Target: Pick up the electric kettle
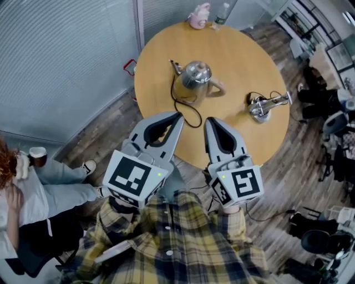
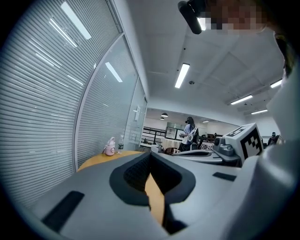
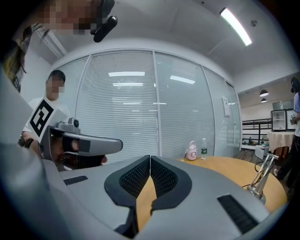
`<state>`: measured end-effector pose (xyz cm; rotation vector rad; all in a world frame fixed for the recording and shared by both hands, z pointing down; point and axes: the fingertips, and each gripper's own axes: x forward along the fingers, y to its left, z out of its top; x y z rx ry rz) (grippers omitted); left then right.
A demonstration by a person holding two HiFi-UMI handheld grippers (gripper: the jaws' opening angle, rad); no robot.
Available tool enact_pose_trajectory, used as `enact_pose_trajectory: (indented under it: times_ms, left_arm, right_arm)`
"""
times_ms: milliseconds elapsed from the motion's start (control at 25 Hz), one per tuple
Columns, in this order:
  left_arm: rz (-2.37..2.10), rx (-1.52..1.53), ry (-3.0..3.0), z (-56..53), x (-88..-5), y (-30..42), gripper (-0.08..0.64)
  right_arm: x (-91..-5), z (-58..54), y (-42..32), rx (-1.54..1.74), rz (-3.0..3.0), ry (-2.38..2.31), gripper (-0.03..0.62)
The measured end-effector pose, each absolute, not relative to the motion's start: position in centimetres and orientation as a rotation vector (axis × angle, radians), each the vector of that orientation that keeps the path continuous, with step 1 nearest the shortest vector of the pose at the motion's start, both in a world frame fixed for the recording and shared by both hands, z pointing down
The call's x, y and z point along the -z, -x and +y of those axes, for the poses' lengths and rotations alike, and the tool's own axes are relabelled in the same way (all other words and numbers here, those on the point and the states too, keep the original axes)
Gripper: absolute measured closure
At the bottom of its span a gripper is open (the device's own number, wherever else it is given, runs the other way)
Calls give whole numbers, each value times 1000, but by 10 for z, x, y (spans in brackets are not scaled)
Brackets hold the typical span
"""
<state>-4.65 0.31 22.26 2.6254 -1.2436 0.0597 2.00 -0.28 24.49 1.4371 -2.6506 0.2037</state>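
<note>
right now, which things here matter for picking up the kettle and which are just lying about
For the job: electric kettle; black cord trailing from it; left gripper and right gripper, both shut, neither touching the kettle.

Lying about: pink flask; clear bottle; shiny metal stand.

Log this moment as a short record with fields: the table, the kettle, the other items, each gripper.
surface: round wooden table
target: electric kettle, upright near the middle, untouched
others: pink bottle and clear bottle at the far edge; chrome fixture at the right
left: left gripper, shut, empty, over the near edge, apart from the kettle
right: right gripper, shut, empty, over the near edge, apart from the kettle
</note>
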Motion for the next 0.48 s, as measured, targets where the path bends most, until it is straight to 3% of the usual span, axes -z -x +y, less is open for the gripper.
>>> enact_pose_trajectory:
  times_ms: [480]
  left_arm:
    - [-1236,-61,-2654,-111,-215,26,557]
  right_arm:
    - [-238,-111,-46,-189,-2629,-1475,560]
